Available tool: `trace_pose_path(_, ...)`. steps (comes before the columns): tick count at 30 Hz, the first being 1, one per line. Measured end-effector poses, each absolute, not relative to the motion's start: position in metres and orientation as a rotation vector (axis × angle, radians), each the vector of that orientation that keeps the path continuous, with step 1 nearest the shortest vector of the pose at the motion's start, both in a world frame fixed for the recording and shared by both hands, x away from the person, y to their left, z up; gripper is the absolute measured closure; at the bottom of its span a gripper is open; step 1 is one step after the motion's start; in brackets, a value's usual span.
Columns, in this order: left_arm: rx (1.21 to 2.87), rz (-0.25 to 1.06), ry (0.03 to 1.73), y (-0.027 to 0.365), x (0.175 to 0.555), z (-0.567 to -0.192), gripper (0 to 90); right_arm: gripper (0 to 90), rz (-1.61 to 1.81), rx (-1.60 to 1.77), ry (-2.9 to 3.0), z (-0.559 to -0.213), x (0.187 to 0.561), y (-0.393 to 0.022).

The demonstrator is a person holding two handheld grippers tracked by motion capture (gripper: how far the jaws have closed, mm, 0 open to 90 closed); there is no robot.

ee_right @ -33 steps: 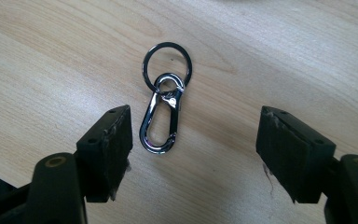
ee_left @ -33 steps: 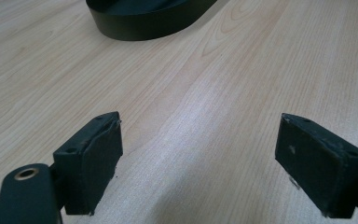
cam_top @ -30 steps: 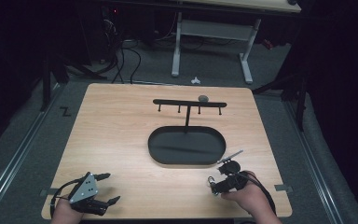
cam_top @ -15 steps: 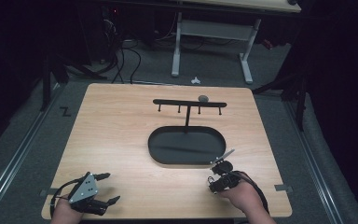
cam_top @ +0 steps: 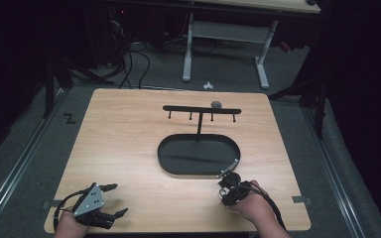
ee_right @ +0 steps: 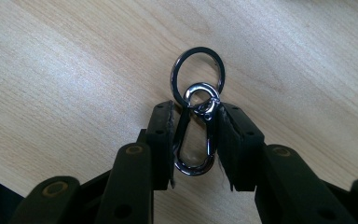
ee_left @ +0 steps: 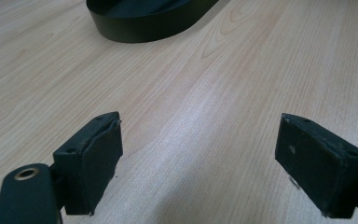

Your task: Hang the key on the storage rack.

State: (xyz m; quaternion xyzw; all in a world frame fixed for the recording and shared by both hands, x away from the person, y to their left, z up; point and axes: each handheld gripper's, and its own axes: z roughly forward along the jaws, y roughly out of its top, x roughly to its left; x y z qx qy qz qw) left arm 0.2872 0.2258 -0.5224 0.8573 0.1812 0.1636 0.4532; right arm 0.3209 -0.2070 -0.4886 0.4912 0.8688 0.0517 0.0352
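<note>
Tray point(cam_top: 171, 166) and hook rack point(cam_top: 201, 109) lie beyond right gripper point(ee_right: 195, 135) pinching clip point(ee_right: 196, 140).

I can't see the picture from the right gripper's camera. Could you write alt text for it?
Two black jaws of the right gripper are closed on a shiny metal snap hook, whose swivel eye links to a round key ring sticking out past the jaw tips. Behind them is a light wooden table.
</note>
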Motion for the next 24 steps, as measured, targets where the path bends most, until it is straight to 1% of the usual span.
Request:
trace_pose_path(6,2.12,0.402,0.444,0.2254,0.2874,-0.5224,15.3,67.0,0.143,1.491,2.687,-0.4885,0.3228,-0.2062)
trace_pose_path(17,2.117,0.402,0.446,0.2255,0.2876,-0.5223,15.4,72.5,0.146,1.482,2.684,-0.4882,0.3244,-0.2065)
trace_pose_path(24,2.11,0.402,0.457,0.2272,0.2876,-0.5225,15.4,72.6,0.208,1.524,2.705,-0.4872,0.3245,-0.2133)
